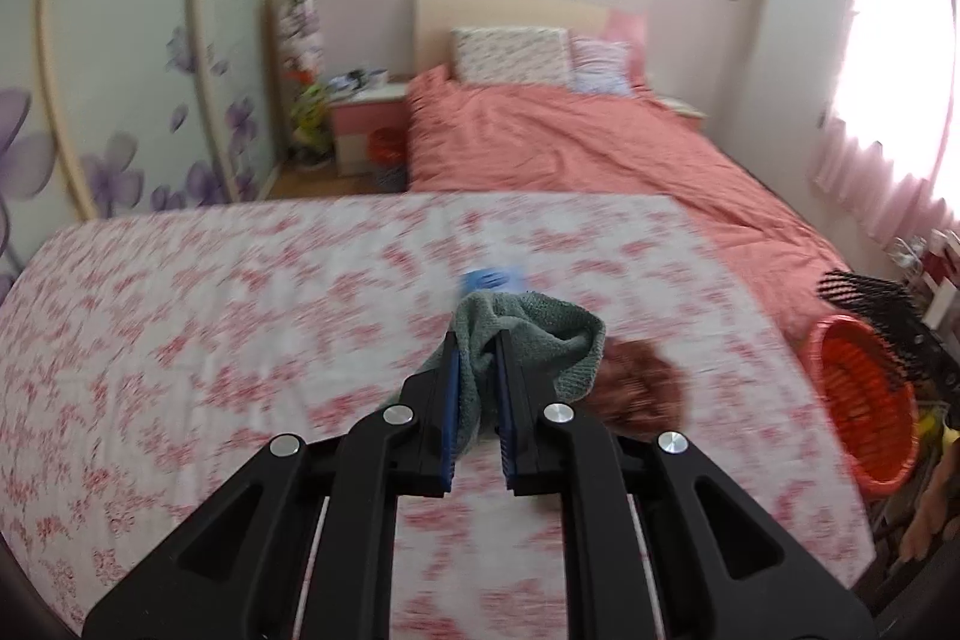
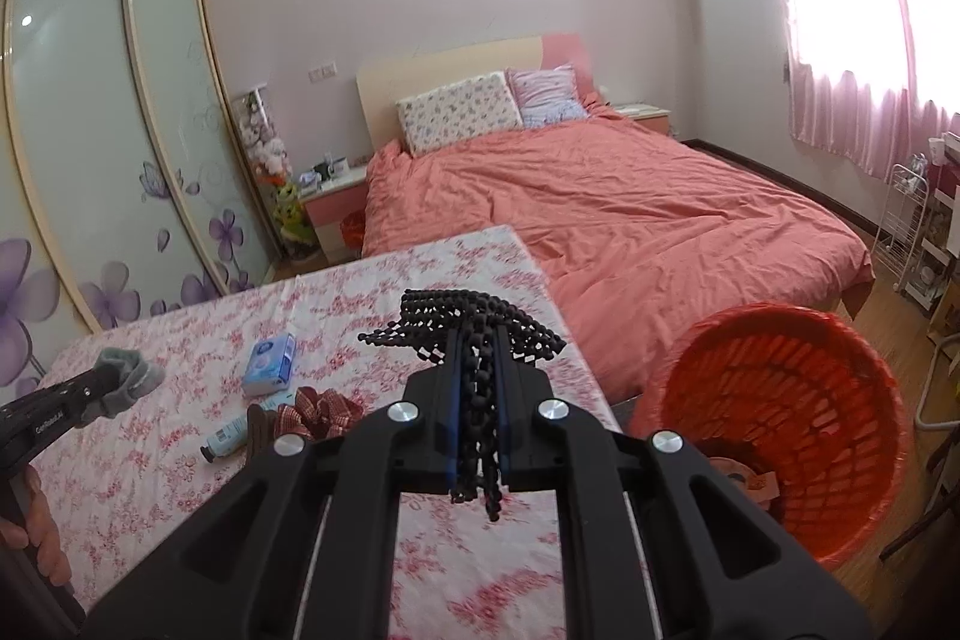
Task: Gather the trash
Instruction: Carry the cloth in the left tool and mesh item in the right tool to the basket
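Observation:
My left gripper [image 1: 478, 340] is shut on a grey-green cloth [image 1: 540, 340] and holds it above the floral-covered table [image 1: 210, 310]; the cloth also shows in the right wrist view [image 2: 129, 377]. My right gripper [image 2: 478, 334] is shut on a black beaded mesh piece [image 2: 474, 322] near the table's right edge. An orange basket [image 2: 786, 418] stands on the floor right of the table, with some scraps inside; it also shows in the left wrist view [image 1: 864, 400]. A blue tissue pack [image 2: 270, 364], a small tube [image 2: 225, 439] and a red plaid cloth [image 2: 318, 412] lie on the table.
A bed with a salmon cover [image 2: 600, 208] stands behind the table. A wardrobe with flowered sliding doors [image 2: 108, 160] is on the left. A nightstand [image 2: 330, 202] sits by the bed. A white wire rack [image 2: 906, 226] stands at the right under pink curtains.

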A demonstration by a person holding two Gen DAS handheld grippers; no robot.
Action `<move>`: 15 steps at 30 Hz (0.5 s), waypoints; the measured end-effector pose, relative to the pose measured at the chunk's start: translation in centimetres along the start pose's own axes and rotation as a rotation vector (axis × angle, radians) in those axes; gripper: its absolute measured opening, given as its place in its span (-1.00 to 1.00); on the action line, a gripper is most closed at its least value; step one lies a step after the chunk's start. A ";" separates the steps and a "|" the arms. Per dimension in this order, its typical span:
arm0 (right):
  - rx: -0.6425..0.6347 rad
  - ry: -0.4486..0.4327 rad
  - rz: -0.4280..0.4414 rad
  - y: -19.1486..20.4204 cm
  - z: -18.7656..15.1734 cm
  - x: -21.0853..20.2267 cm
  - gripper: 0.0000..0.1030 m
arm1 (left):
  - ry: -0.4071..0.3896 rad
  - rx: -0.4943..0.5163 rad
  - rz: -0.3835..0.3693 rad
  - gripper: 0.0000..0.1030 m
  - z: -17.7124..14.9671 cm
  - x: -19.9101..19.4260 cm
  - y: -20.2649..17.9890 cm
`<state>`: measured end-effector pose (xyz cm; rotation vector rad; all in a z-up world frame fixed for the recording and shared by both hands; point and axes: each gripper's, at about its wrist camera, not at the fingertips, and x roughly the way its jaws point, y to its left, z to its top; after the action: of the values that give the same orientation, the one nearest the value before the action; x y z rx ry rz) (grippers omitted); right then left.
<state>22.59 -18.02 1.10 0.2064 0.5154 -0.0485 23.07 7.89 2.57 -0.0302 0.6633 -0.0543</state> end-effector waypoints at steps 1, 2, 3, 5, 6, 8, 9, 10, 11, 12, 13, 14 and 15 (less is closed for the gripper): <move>0.006 -0.009 -0.005 -0.5 0.1 -0.6 -0.81 | -0.006 0.010 -0.013 -0.78 0.2 -0.2 -0.8; 0.009 -0.017 -0.010 -0.9 0.1 -1.2 -0.81 | -0.012 0.022 -0.033 -0.78 0.4 -0.5 -1.8; 0.013 -0.027 -0.017 -1.6 0.2 -1.8 -0.81 | -0.019 0.037 -0.057 -0.78 0.7 -0.8 -3.1; 0.019 -0.041 -0.032 -2.4 0.2 -2.7 -0.81 | -0.029 0.057 -0.090 -0.78 0.9 -1.2 -5.0; 0.023 -0.047 -0.041 -2.9 0.3 -3.1 -0.81 | -0.033 0.066 -0.107 -0.78 1.0 -1.3 -6.0; 0.030 -0.060 -0.060 -4.0 0.4 -3.9 -0.81 | -0.041 0.090 -0.149 -0.78 1.2 -1.6 -8.3; 0.033 -0.070 -0.076 -4.7 0.4 -4.4 -0.81 | -0.043 0.099 -0.166 -0.78 1.2 -1.7 -9.2; 0.035 -0.077 -0.086 -5.2 0.4 -4.7 -0.81 | -0.045 0.112 -0.192 -0.78 1.3 -1.8 -10.7; 0.039 -0.085 -0.096 -5.7 0.4 -5.0 -0.81 | -0.044 0.119 -0.210 -0.78 1.3 -1.7 -11.6; 0.045 -0.092 -0.107 -6.3 0.4 -5.4 -0.81 | -0.043 0.126 -0.226 -0.78 1.2 -1.7 -12.3; 0.053 -0.100 -0.119 -7.1 0.4 -5.8 -0.81 | -0.042 0.135 -0.247 -0.78 1.2 -1.7 -13.4; 0.062 -0.106 -0.128 -7.7 0.5 -6.0 -0.81 | -0.041 0.145 -0.263 -0.78 1.2 -1.6 -14.4; 0.075 -0.115 -0.140 -8.6 0.5 -6.4 -0.81 | -0.039 0.156 -0.283 -0.78 1.1 -1.5 -15.6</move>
<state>16.43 -26.57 3.12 0.2395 0.4134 -0.2157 21.96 -7.56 5.10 0.0256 0.6104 -0.3766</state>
